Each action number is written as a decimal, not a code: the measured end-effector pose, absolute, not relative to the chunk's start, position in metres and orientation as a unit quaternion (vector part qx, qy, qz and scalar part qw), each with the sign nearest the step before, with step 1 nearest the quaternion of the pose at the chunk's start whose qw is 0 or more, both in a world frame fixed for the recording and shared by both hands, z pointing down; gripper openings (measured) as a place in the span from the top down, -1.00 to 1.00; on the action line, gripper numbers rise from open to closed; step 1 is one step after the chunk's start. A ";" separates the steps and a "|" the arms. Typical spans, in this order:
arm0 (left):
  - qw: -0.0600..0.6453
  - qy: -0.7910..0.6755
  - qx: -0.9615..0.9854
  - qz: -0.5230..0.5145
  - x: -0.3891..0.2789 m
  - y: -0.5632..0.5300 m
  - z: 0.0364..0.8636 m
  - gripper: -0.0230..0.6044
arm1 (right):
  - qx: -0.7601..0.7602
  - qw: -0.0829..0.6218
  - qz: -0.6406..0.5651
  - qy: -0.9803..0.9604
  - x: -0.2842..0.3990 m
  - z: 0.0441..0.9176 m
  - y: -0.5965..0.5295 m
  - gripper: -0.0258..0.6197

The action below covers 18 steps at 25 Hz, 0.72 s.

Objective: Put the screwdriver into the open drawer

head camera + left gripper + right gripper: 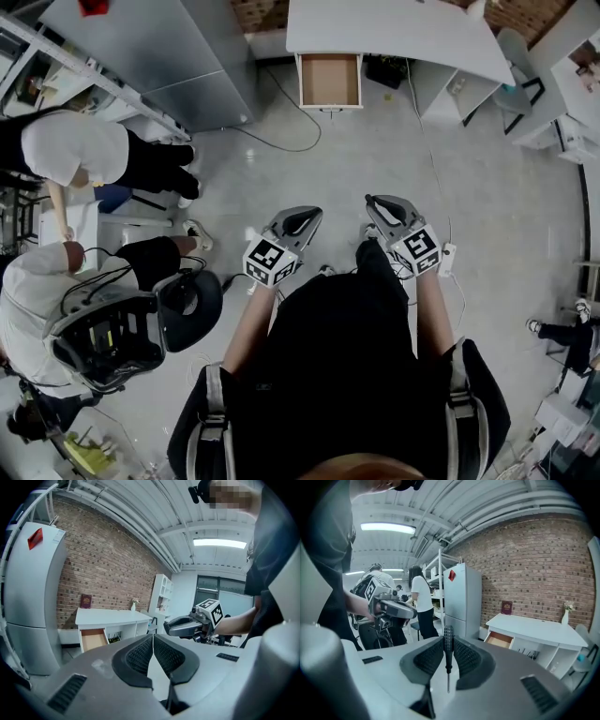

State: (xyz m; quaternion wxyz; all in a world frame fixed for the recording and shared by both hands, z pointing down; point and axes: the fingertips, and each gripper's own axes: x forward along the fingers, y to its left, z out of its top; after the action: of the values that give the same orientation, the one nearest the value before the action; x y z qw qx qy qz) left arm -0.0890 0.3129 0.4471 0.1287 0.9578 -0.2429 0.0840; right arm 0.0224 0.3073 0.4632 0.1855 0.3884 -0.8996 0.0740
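Note:
My right gripper [448,641] is shut on a small black-handled screwdriver [448,653], handle at the jaw tips, thin shaft pointing back toward the camera. In the head view this gripper [372,202] is held at waist height. My left gripper [153,641] is shut with nothing between its pads; it shows in the head view [309,217] beside the right one. The open drawer [330,80] hangs out of a white desk [394,33] across the floor ahead; its brown inside looks bare. The drawer [500,640] also appears in the right gripper view and again the drawer [93,639] in the left gripper view.
A grey fridge [159,52] stands left of the desk. Two people [75,150] and a black chair [192,300] are at the left. Cables [281,141] trail on the floor between me and the desk. White shelving [553,112] stands at the right.

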 end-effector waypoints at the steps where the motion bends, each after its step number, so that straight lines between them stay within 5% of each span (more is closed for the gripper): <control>1: 0.129 -0.244 0.957 0.085 -0.088 0.311 0.447 0.87 | 0.386 0.185 0.074 -0.901 0.022 0.464 0.305 0.54; 18: 0.135 -0.285 0.944 0.093 -0.016 0.220 0.445 0.87 | 0.343 0.188 0.072 -0.918 0.093 0.465 0.208 0.54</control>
State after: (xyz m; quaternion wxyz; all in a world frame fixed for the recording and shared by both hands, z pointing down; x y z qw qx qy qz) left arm -0.0161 0.2202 0.4453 0.1353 0.9442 -0.2854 0.0931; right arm 0.0934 0.2077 0.4654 0.1882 0.3427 -0.9176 0.0720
